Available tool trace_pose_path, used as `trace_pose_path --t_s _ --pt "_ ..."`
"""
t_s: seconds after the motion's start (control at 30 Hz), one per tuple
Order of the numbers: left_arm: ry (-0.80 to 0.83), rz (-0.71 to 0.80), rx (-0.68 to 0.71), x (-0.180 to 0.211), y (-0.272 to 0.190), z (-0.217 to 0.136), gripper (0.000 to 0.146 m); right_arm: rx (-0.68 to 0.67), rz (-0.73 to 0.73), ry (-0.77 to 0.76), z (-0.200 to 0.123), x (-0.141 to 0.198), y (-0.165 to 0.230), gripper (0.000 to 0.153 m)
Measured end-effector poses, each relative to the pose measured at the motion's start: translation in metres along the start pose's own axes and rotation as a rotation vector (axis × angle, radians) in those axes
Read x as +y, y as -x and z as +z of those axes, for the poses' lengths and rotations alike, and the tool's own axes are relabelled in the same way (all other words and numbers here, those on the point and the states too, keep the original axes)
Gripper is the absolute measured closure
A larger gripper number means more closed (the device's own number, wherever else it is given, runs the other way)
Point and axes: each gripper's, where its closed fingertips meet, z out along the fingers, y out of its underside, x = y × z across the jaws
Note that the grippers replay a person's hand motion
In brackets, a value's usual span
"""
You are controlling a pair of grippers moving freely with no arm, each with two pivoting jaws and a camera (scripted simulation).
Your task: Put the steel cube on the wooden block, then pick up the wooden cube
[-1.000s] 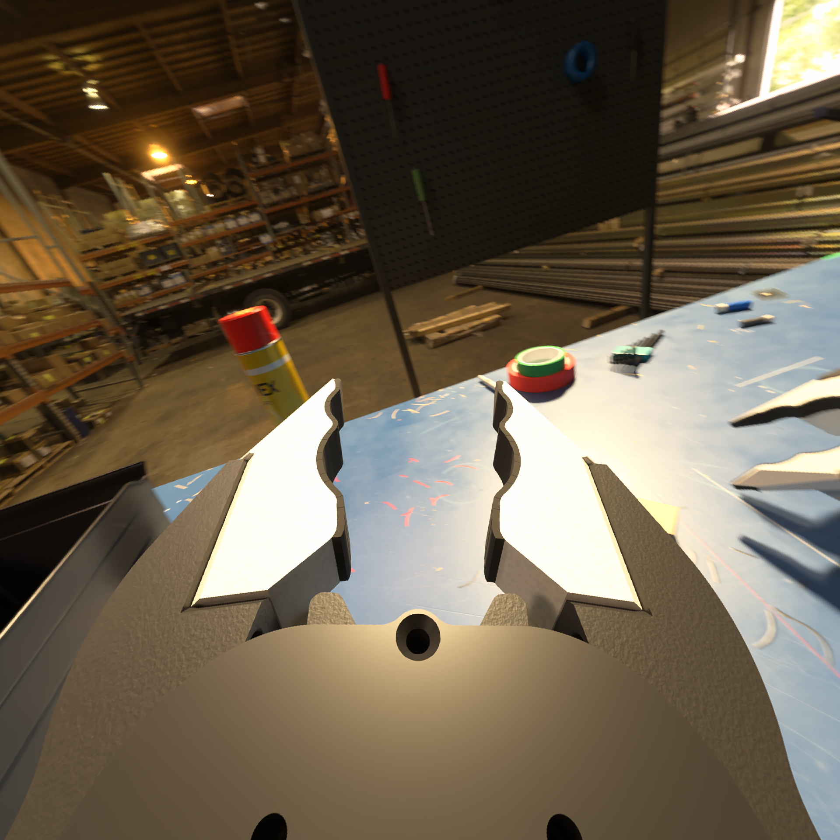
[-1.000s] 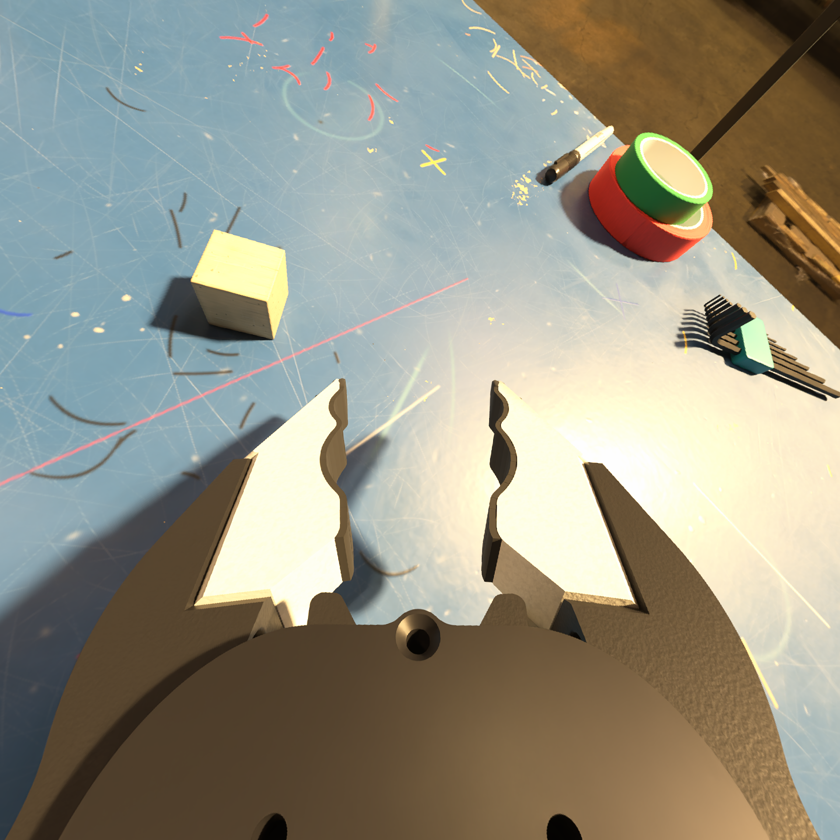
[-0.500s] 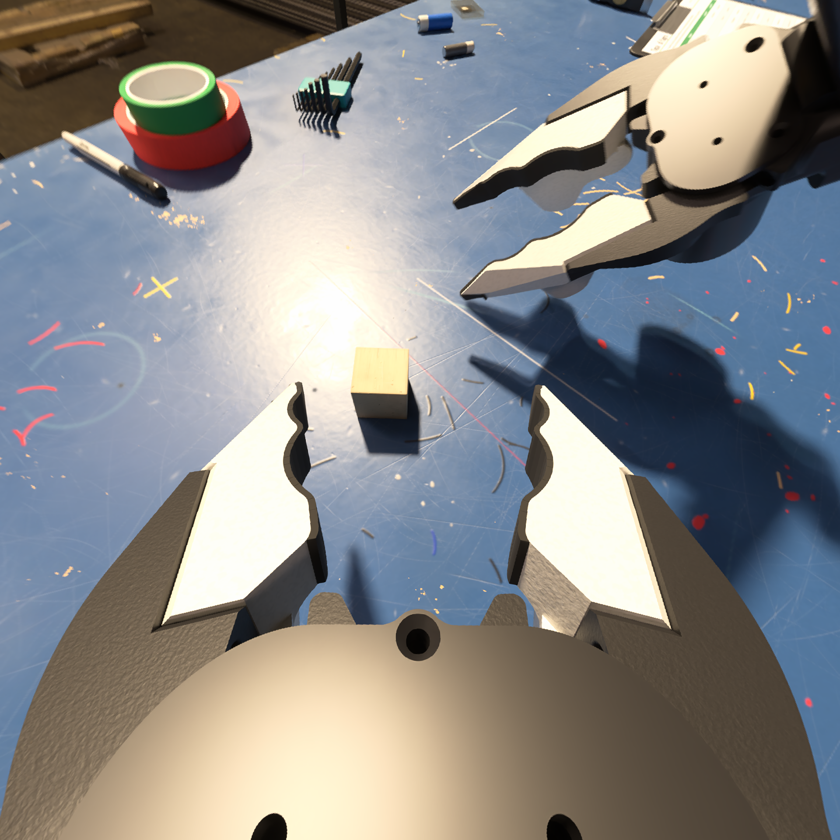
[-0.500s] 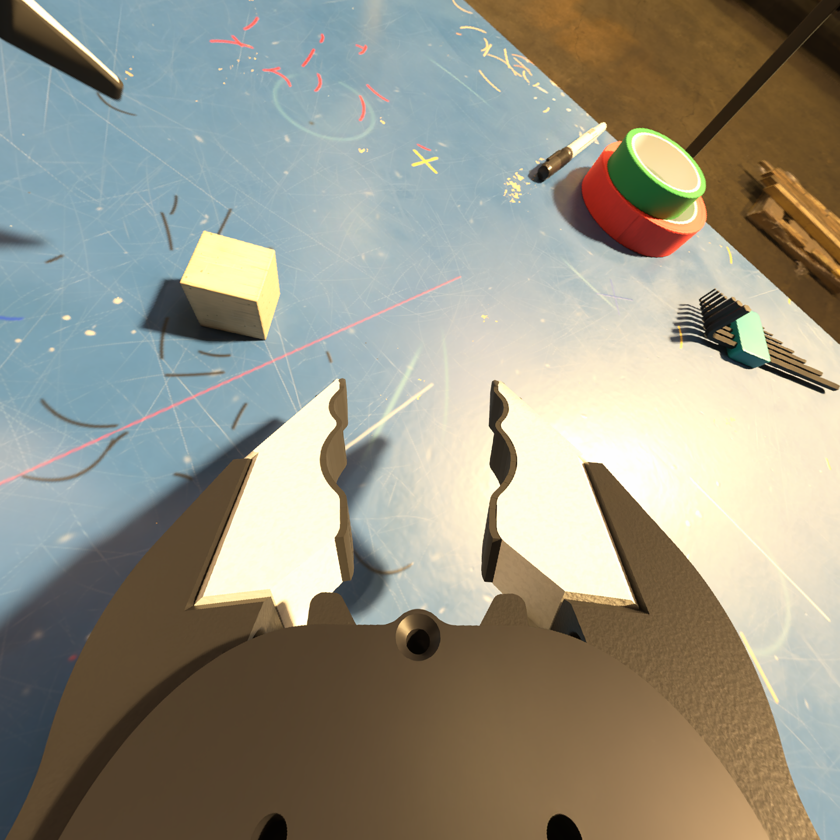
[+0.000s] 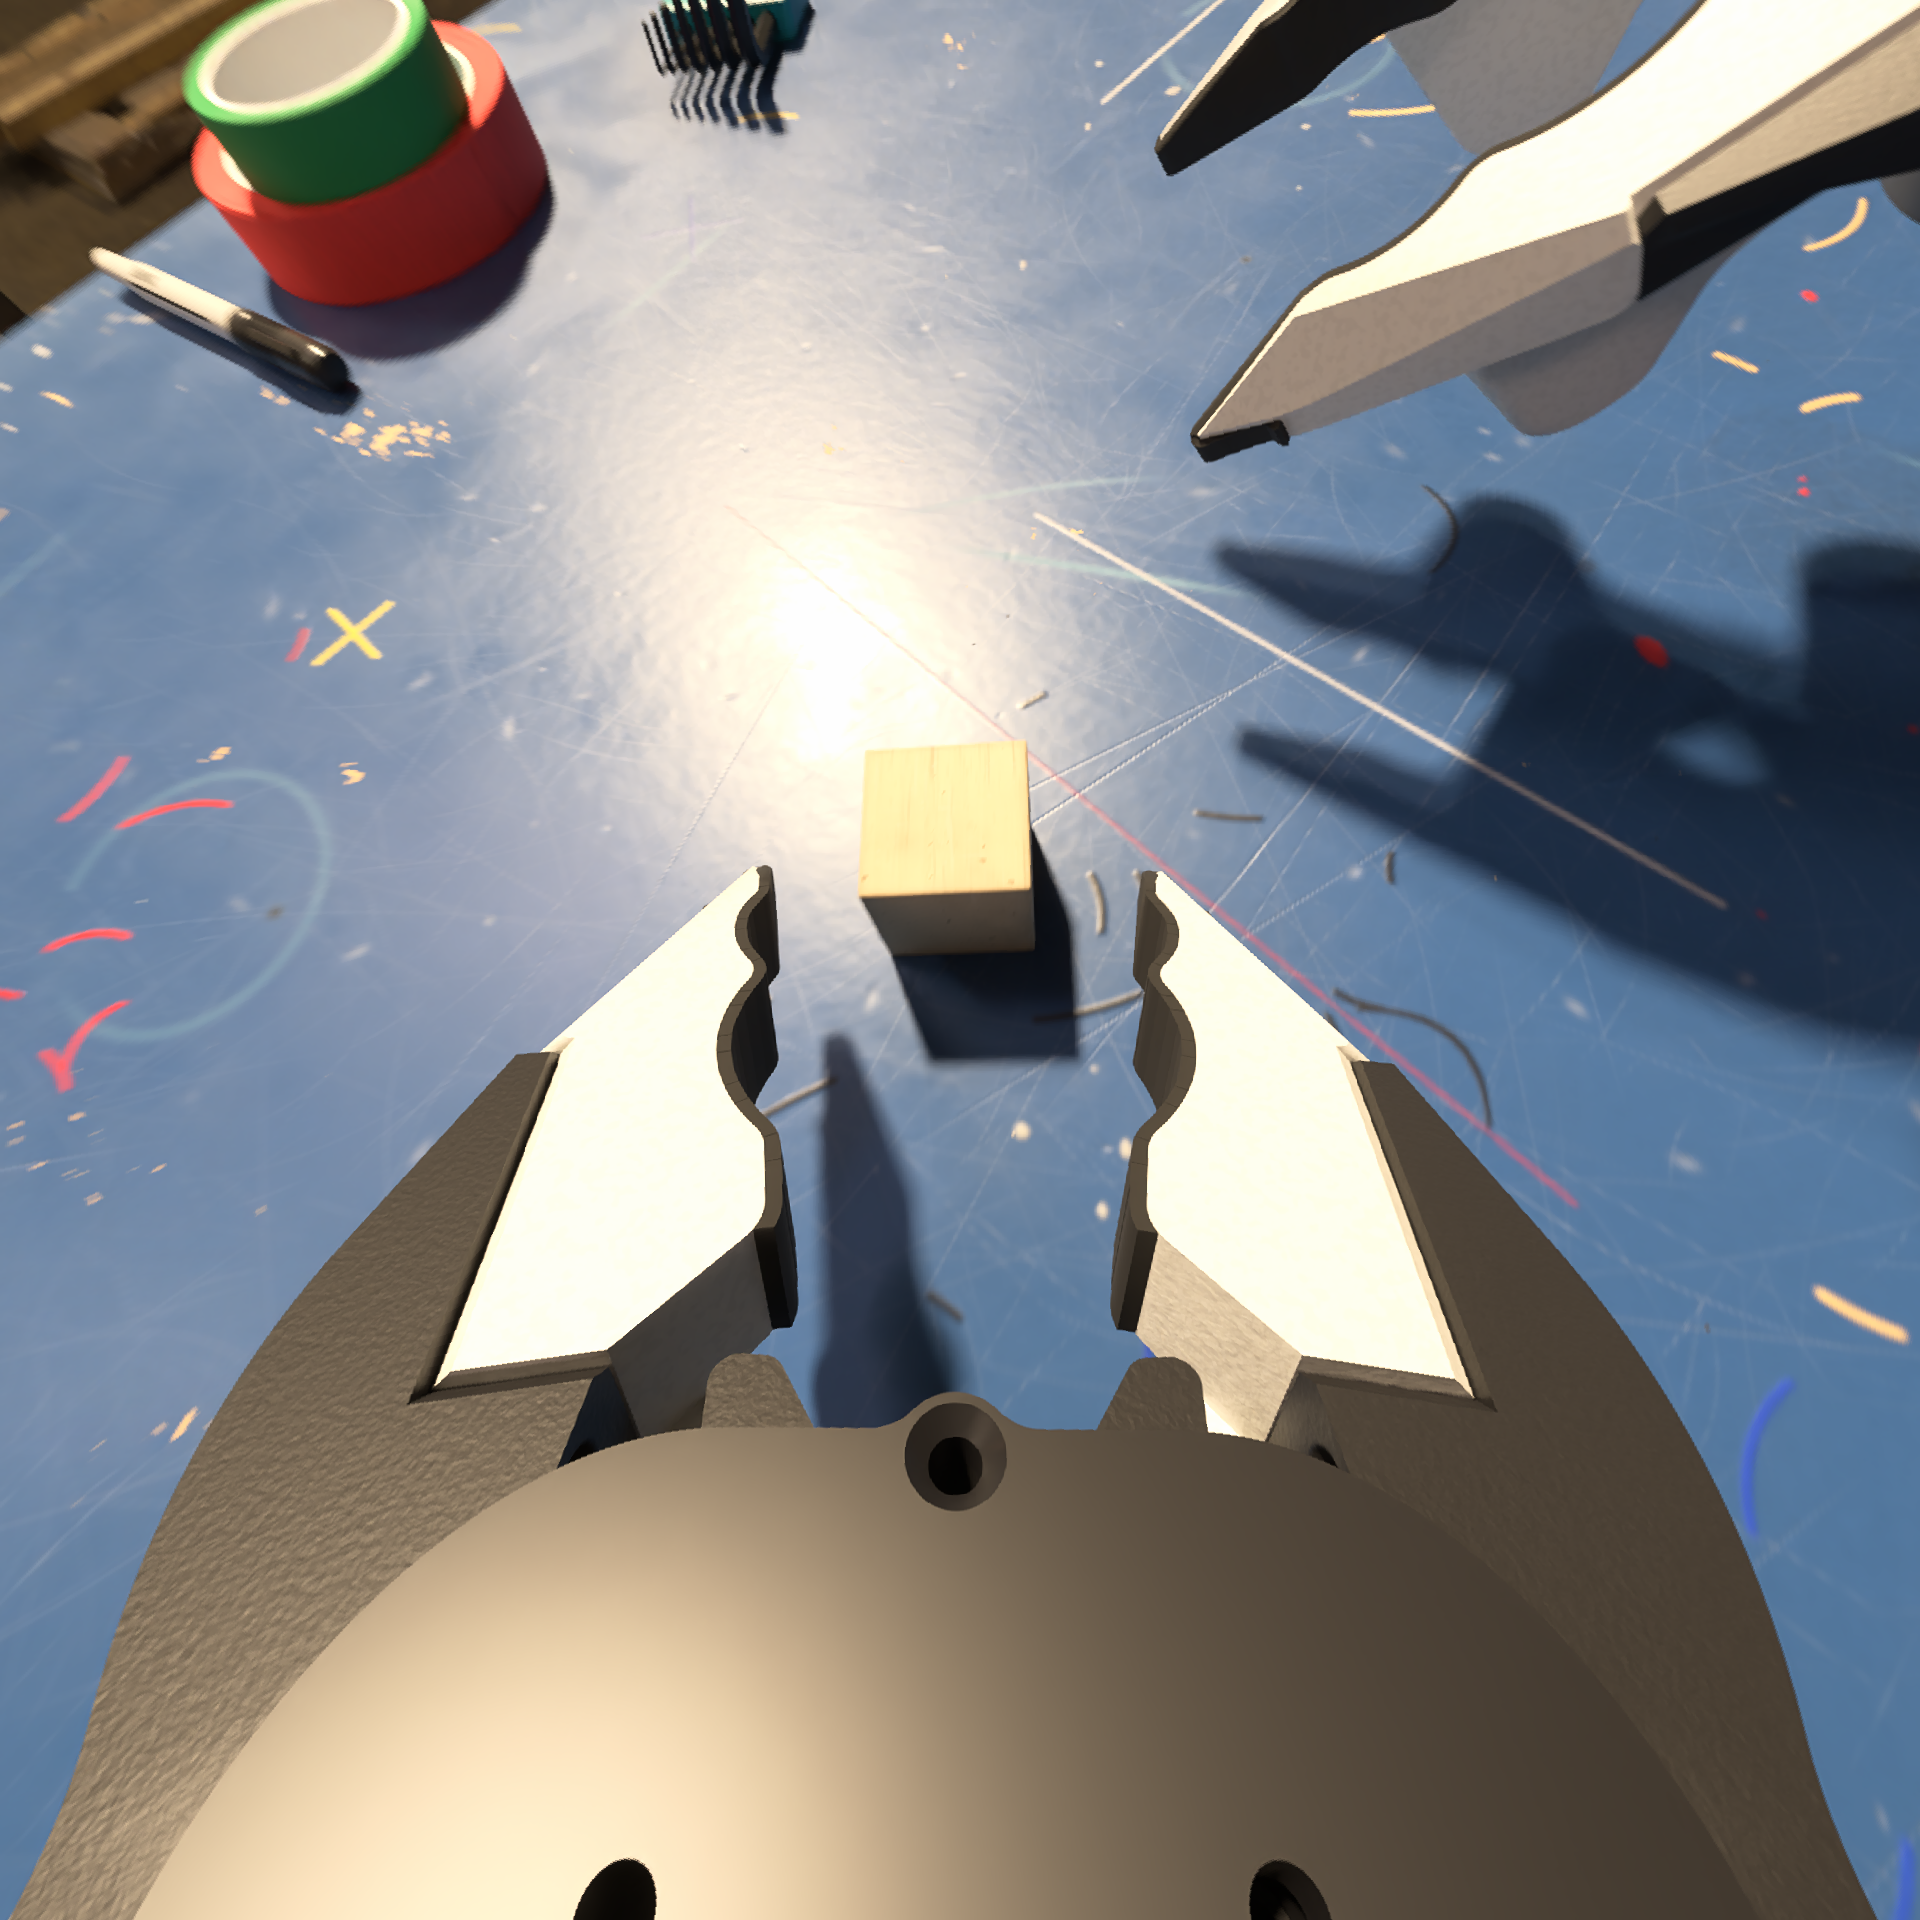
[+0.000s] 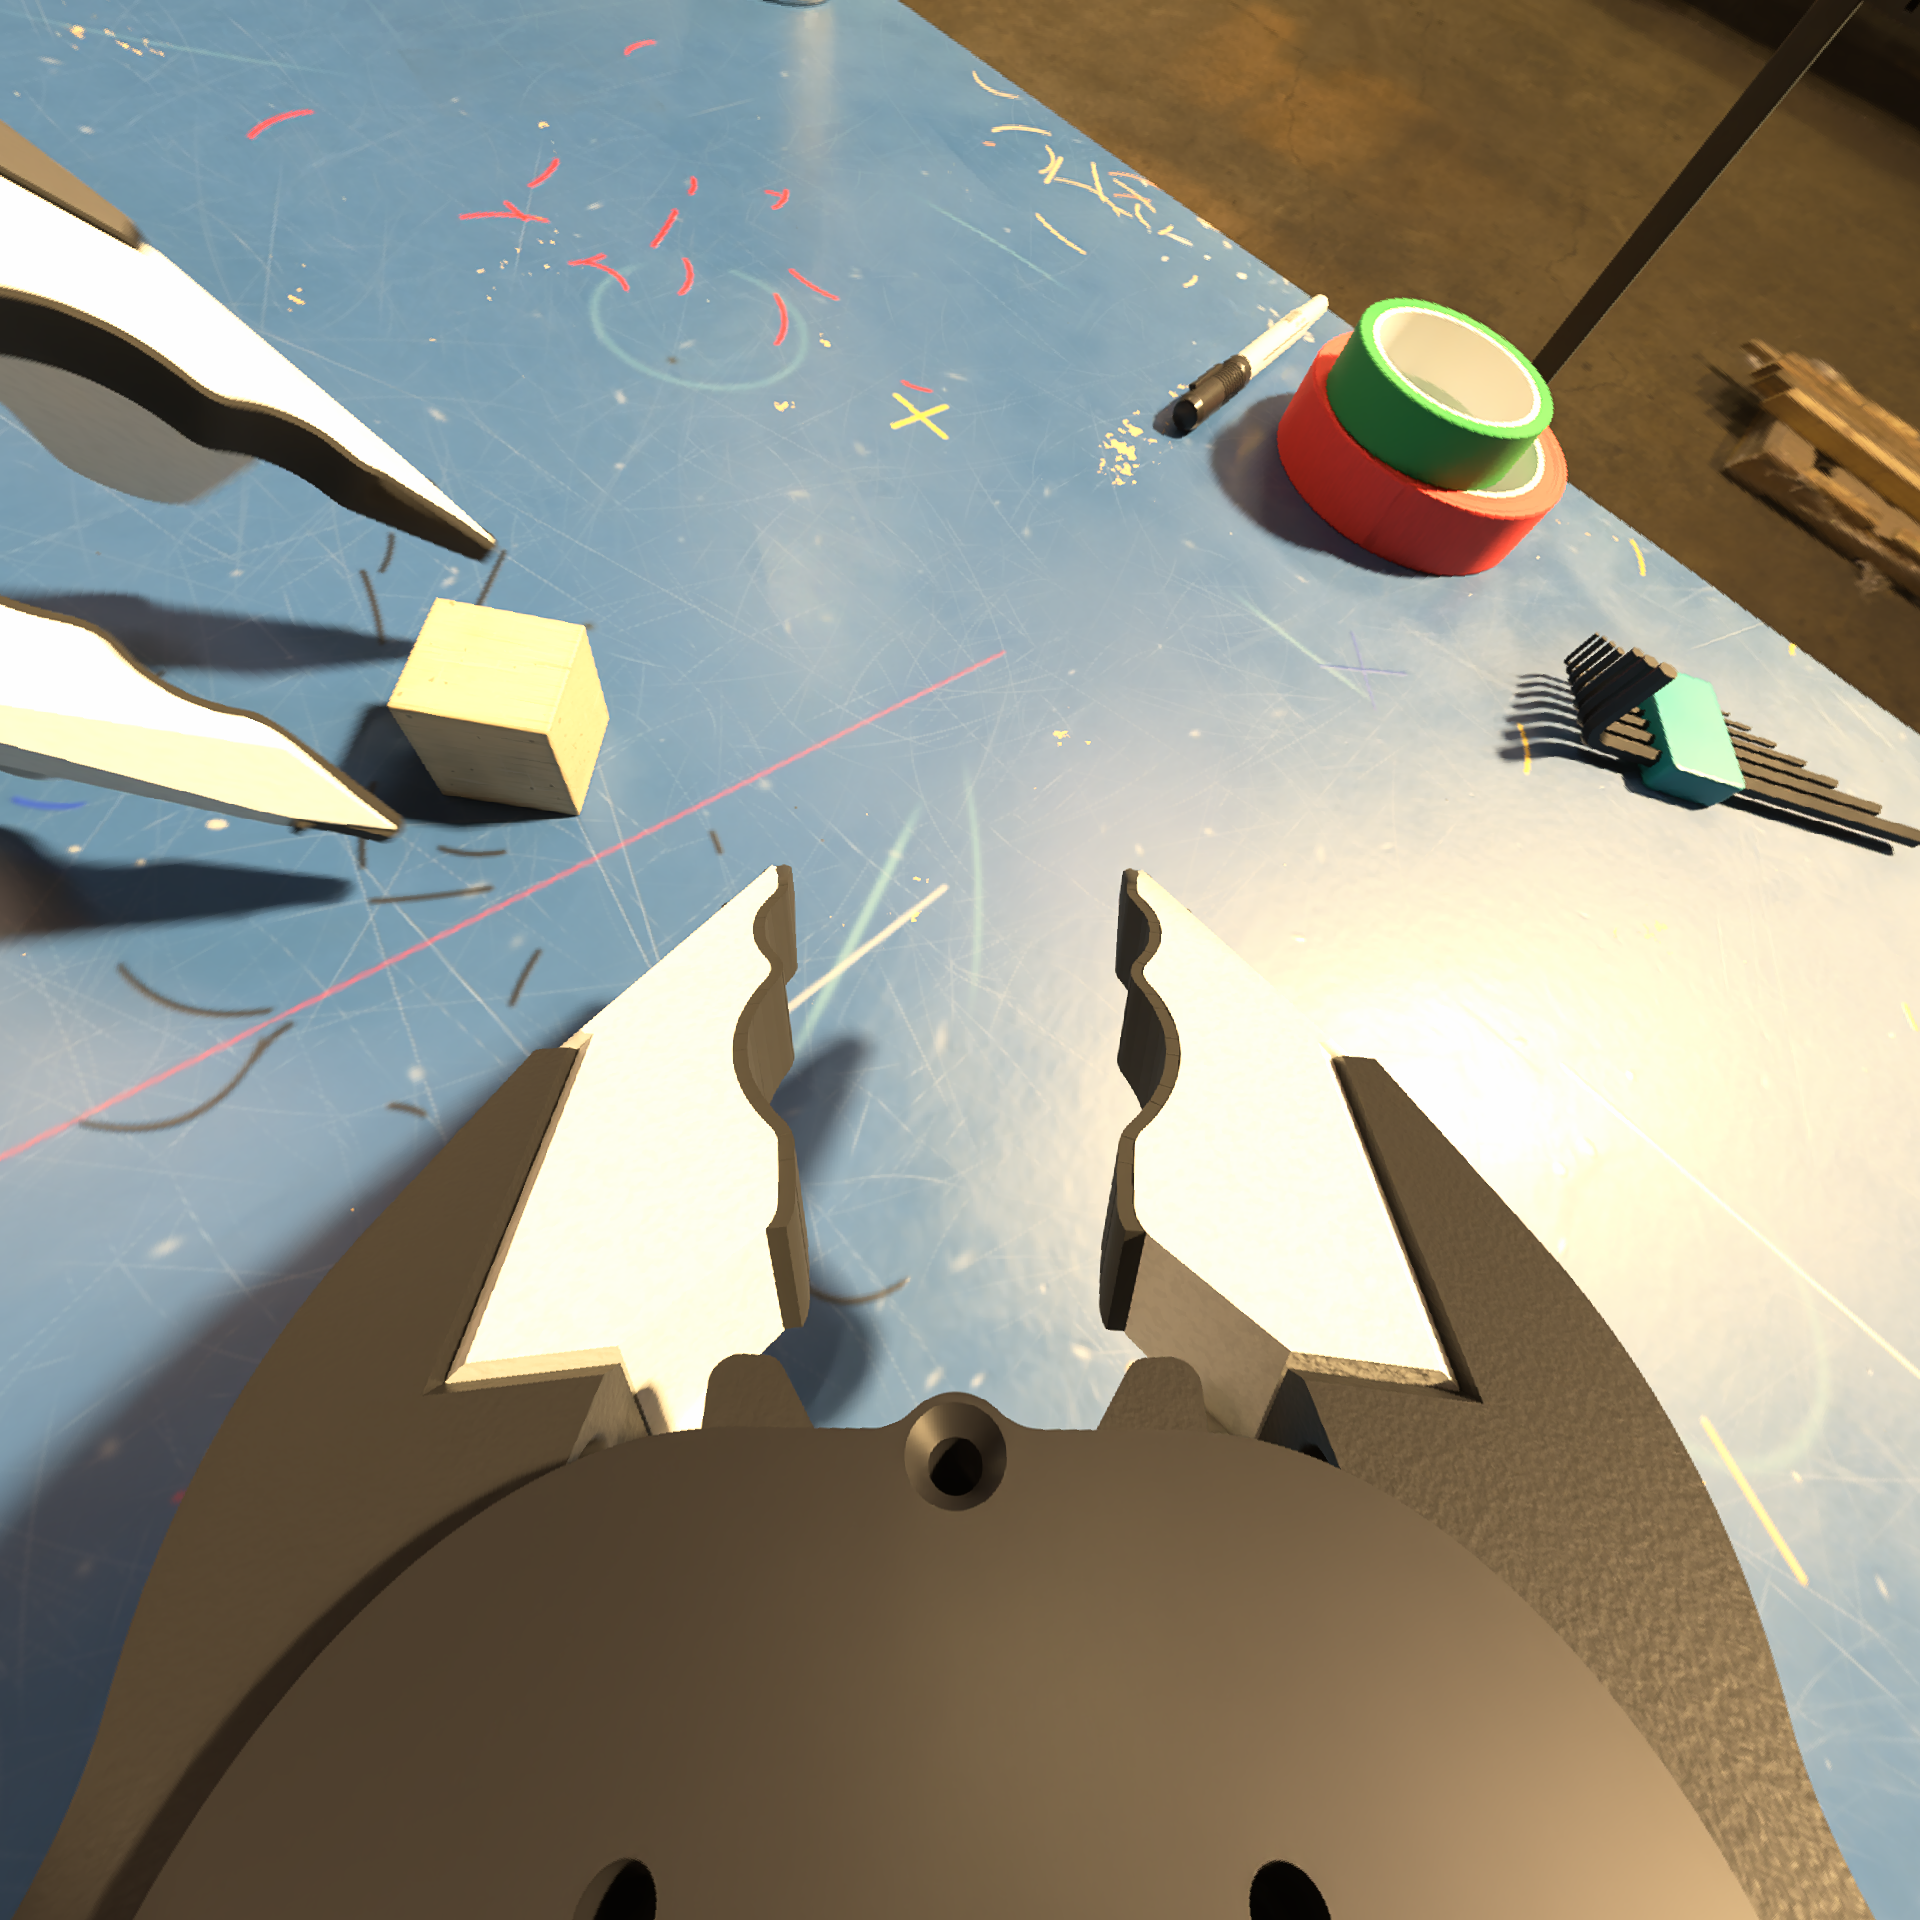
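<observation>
Warm glare, hard shadows, wide-angle stretch

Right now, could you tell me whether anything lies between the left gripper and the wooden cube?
Nothing visible does. The left gripper is open, and the wooden cube sits just ahead of its fingers on bare blue table. The right gripper hangs off to the side, clear of that path.

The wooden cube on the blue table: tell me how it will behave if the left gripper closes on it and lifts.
The wooden cube looks solid with flat faces, so it should stay rigid and not roll. Its pale wood suggests it is fairly light. The left gripper is open, its fingers still short of the cube; flat sides should grip well, though a skewed close might turn it on the smooth table.
</observation>
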Motion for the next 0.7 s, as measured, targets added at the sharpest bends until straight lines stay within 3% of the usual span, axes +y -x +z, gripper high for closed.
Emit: trace_pose_path --t_s 0.13,0.2,0.3,0.4,0.53,0.7 --pt "0.093 -0.021 0.030 0.007 -0.002 0.021 0.083 0.002 -0.013 -0.005 -0.001 -0.002 0.002 0.090" --pt "0.092 -0.029 -0.004 0.005 0.004 0.020 0.109 -0.001 -0.009 -0.010 -0.002 -0.003 0.002 0.091" --pt "0.061 -0.022 -0.091 -0.001 0.017 0.001 0.109 -0.004 -0.005 -0.002 -0.001 -0.001 0.002 0.091" --pt "-0.073 -0.045 -0.168 -0.023 0.026 -0.042 0.109 -0.003 -0.006 0.003 0.000 0.001 0.001 0.091" --pt "-0.243 -0.050 -0.341 -0.048 0.049 -0.132 0.109 -0.003 -0.004 0.004 0.000 0.001 0.001 0.092" --pt "-0.248 -0.163 -0.591 -0.023 0.120 -0.231 0.109 -0.011 -0.010 0.012 0.001 0.002 0.003 0.092"
